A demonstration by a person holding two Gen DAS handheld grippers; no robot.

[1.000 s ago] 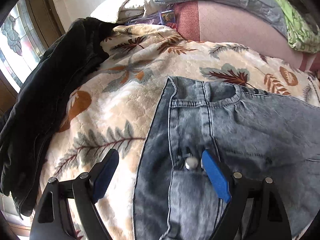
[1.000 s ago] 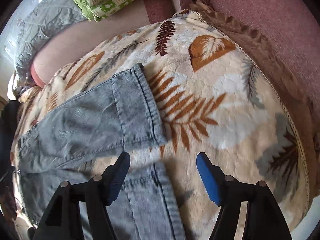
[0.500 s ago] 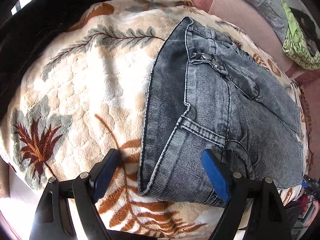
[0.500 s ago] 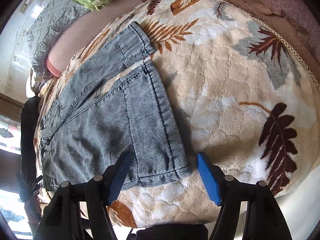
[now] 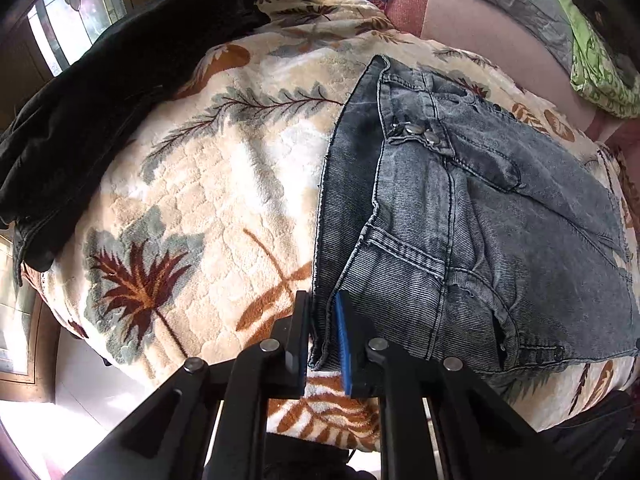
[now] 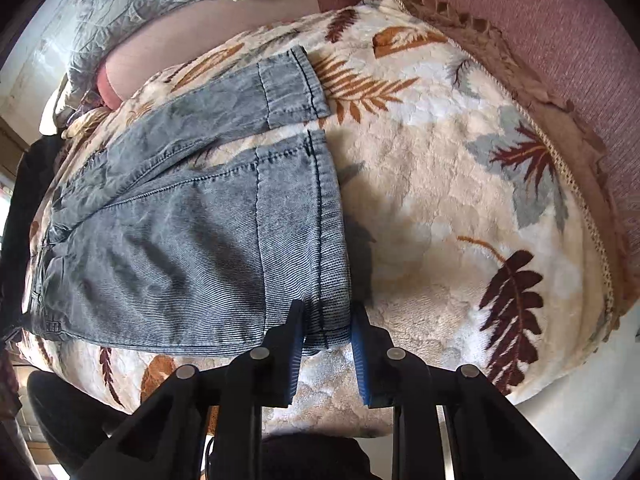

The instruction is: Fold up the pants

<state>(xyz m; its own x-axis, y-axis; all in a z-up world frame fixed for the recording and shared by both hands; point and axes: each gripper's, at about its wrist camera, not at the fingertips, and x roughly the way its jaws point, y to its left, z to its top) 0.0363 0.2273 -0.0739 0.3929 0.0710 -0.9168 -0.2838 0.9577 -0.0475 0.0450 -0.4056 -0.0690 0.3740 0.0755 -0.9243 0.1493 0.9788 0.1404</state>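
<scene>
Both claws are closing on the pants [image 5: 460, 208], which lie flat on a leaf-patterned blanket [image 5: 192, 200] spread over a bed. Left gripper [image 5: 323, 344] has its jaws drawn narrow around the near corner of the waistband, the denim edge pinched between the dark pad and the blue one. Right gripper [image 6: 326, 340] closes on the near corner of the closer leg's hem, with the cuff bunched between its pads. In the right wrist view the two legs lie side by side, slightly apart. A black garment [image 5: 100, 120] is heaped at the blanket's far left edge. A green patterned pillow [image 5: 592, 64] rests near the head.
</scene>
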